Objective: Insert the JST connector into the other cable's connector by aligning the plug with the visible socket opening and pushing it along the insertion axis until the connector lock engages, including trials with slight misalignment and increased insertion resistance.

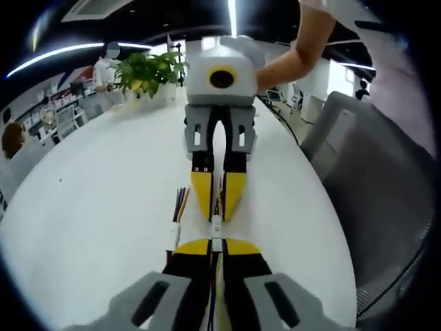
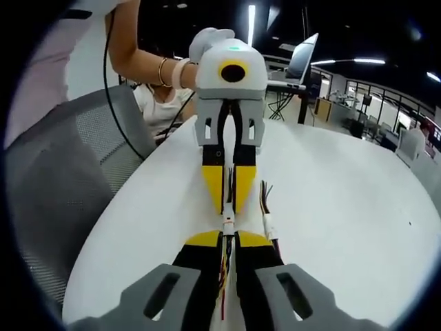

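Observation:
My left gripper (image 1: 215,243) and right gripper (image 1: 218,212) face each other tip to tip over the white table (image 1: 96,200). Each is shut on a thin multi-wire cable that runs back between its yellow-tipped jaws. The small white JST connector pair (image 1: 216,226) sits in the short gap between the tips, the two halves touching in line. I cannot tell how deep the plug sits. In the right gripper view the same white connectors (image 2: 227,223) lie between my right gripper (image 2: 228,238) and the left gripper (image 2: 228,207); red and yellow wires (image 2: 222,279) trail back through the right jaws.
A spare cable (image 1: 179,205) with a white plug (image 2: 268,224) lies on the table beside the jaws. A potted plant (image 1: 148,72) stands at the far end, and a laptop (image 2: 303,58) at the other. A grey mesh chair (image 1: 375,186) stands along the table edge.

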Action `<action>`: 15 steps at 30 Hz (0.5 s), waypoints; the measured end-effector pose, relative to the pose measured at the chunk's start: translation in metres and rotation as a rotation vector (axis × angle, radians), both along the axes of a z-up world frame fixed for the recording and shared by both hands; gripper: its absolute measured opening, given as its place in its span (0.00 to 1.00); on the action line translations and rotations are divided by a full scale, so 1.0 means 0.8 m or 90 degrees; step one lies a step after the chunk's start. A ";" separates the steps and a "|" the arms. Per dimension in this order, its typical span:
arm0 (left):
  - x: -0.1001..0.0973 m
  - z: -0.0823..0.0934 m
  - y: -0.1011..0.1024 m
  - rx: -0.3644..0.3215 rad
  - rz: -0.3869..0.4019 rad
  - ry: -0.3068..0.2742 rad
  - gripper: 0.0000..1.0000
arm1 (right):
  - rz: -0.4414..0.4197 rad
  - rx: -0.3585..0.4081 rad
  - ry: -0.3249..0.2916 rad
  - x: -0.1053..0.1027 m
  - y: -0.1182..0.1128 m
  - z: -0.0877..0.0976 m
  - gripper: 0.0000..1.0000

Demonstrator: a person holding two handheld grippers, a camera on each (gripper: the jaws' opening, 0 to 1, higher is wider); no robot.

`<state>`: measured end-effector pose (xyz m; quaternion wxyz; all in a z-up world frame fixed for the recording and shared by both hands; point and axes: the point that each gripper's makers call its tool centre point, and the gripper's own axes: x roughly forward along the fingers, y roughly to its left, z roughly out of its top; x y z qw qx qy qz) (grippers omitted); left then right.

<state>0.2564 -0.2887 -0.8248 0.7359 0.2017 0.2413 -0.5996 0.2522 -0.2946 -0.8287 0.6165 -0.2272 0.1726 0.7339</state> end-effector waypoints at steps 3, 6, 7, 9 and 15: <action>0.000 0.001 0.000 -0.004 -0.002 0.000 0.00 | 0.001 0.004 0.003 -0.001 0.000 0.001 0.04; -0.003 0.004 -0.004 -0.011 -0.011 -0.001 0.00 | 0.004 0.014 0.013 -0.004 0.003 0.005 0.04; -0.004 0.004 -0.004 -0.010 -0.013 -0.004 0.00 | 0.006 0.012 0.010 -0.004 0.003 0.005 0.04; -0.004 0.003 -0.003 -0.006 -0.016 -0.008 0.00 | 0.006 0.011 0.009 -0.005 0.003 0.004 0.04; -0.002 0.009 -0.002 -0.014 -0.008 -0.013 0.00 | -0.007 0.028 0.028 0.000 0.003 0.011 0.04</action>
